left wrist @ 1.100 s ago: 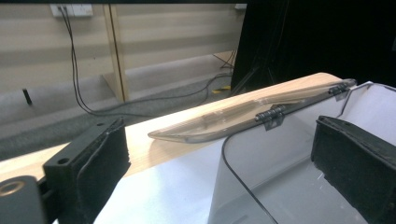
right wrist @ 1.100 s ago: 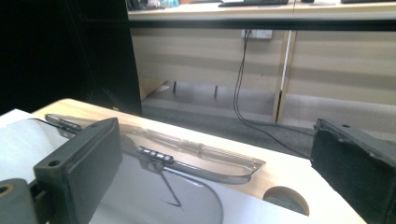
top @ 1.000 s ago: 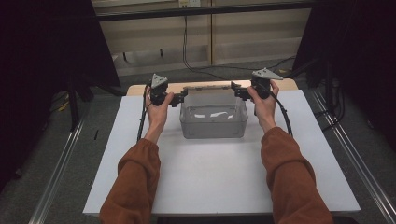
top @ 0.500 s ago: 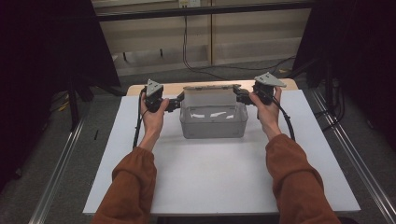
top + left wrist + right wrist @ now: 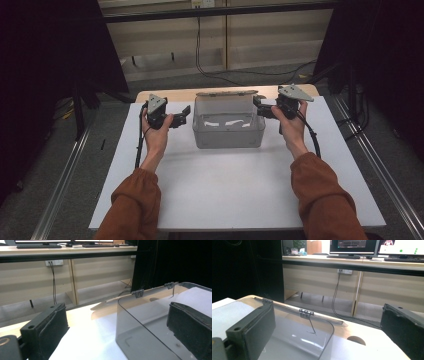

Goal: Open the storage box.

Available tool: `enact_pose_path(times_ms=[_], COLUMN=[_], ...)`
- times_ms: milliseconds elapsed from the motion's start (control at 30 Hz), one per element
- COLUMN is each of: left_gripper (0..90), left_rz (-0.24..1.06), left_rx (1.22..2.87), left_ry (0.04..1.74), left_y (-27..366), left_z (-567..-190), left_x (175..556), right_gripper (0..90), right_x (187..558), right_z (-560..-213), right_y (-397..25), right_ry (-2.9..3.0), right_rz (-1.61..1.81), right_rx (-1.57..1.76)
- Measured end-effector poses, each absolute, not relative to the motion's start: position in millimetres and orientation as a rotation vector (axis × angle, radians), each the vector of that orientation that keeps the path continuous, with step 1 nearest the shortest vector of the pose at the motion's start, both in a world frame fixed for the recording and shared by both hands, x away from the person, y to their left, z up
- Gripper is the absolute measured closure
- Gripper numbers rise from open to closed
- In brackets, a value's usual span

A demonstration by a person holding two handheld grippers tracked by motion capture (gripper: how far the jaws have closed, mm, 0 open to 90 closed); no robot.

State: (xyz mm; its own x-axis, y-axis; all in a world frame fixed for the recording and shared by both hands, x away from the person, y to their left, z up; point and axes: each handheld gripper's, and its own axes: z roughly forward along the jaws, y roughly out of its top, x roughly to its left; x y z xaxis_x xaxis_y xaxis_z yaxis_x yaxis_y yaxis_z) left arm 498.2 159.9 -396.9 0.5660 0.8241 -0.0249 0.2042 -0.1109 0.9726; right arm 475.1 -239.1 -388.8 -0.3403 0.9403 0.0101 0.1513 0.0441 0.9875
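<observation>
White table [image 5: 235, 195], one clear box [image 5: 228, 135], two grippers.

place: lab or office workroom | evidence: monitors [image 5: 367, 246] and keyboard [image 5: 37, 246] on long bench at frame top | wall socket [image 5: 54, 263] with hanging cables | black curtains [image 5: 45, 55] at sides

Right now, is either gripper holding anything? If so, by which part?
Nothing is held. The left gripper and right gripper are both open, one at each side of the clear box, neither closed on its wall.
</observation>
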Motion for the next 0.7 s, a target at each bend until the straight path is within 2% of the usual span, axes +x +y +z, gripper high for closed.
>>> enact_pose_path(times_ms=[300, 700], left_gripper=[3.0, 3.1], left_rz=[0.642, 0.636], left_rx=[1.577, 1.599], left_ry=[0.893, 0.841], left_y=[169.0, 173.7], left_z=[-400.2, -403.8], left_x=[477.7, 450.7], right_gripper=[0.0, 0.0], right_x=[448.8, 415.9], right_z=[-392.9, -396.8], right_y=[-246.0, -249.5], right_ry=[1.566, 1.549], right_rz=[1.356, 1.359], right_rx=[1.119, 1.098])
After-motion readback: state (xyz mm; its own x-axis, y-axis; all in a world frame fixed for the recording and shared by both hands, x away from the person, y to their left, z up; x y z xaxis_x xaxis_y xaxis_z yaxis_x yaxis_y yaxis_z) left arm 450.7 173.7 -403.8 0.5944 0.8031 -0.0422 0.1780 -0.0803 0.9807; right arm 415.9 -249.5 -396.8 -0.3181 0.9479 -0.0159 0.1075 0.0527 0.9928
